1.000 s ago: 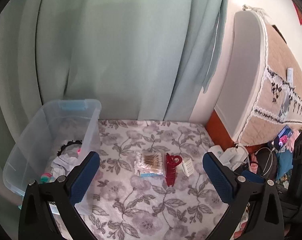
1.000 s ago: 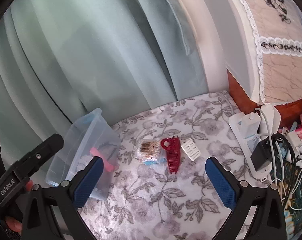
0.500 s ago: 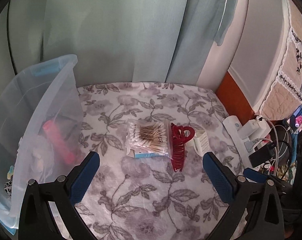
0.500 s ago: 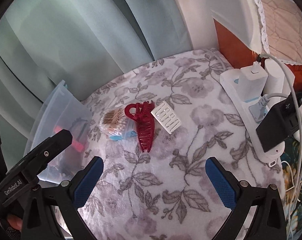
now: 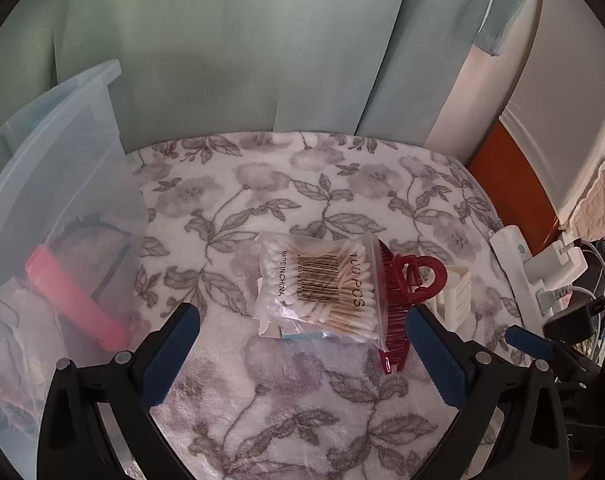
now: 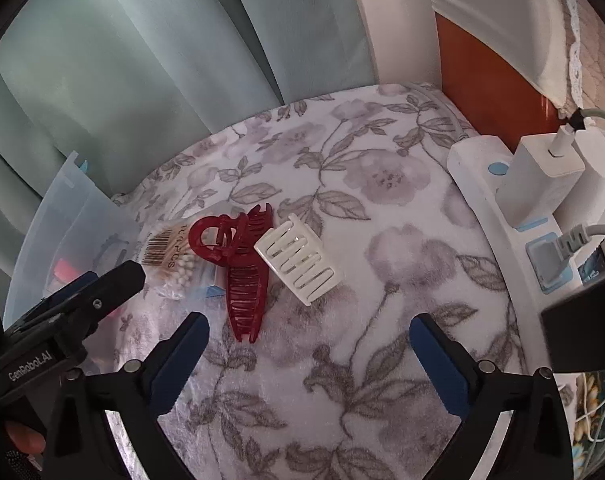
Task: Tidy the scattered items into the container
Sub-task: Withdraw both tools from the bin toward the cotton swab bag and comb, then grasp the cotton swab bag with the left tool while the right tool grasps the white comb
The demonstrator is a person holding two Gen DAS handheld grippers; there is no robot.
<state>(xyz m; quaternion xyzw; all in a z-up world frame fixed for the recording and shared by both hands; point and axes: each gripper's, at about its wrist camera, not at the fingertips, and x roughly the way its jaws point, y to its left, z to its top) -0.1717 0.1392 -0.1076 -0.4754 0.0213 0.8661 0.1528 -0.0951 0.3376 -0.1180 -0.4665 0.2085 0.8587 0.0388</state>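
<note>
Both-handed, the person holds the tools low over the floral blanket (image 5: 302, 412). From its own wrist view the left gripper (image 5: 302, 344) has its blue-padded fingers spread wide apart, holding nothing, with the bag of cotton swabs (image 5: 318, 288) lying between and just beyond the fingertips. The right gripper (image 6: 308, 348) is likewise spread wide and empty, its fingers framing the near end of the red hair claw (image 6: 238, 268) and the bare blanket below the white hair clip (image 6: 296, 264).

The three loose items sit together: the swab bag overlaps the red claw's left side, and the white clip touches or nearly touches the claw's right side. A small blue-edged thing pokes out under the swab bag, too covered to identify. The clear plastic container (image 5: 62, 168) stands at the left edge of the blanket, near the swab bag but apart from it. Through its cloudy wall a pink stick-like item (image 5: 74, 300), a dark hoop shape and something white are visible, though blurred. In the right wrist view the left tool's black body hides part of the container. A white power strip (image 6: 498, 216) with plugged chargers lies along the blanket's right edge, partly cut off.
</note>
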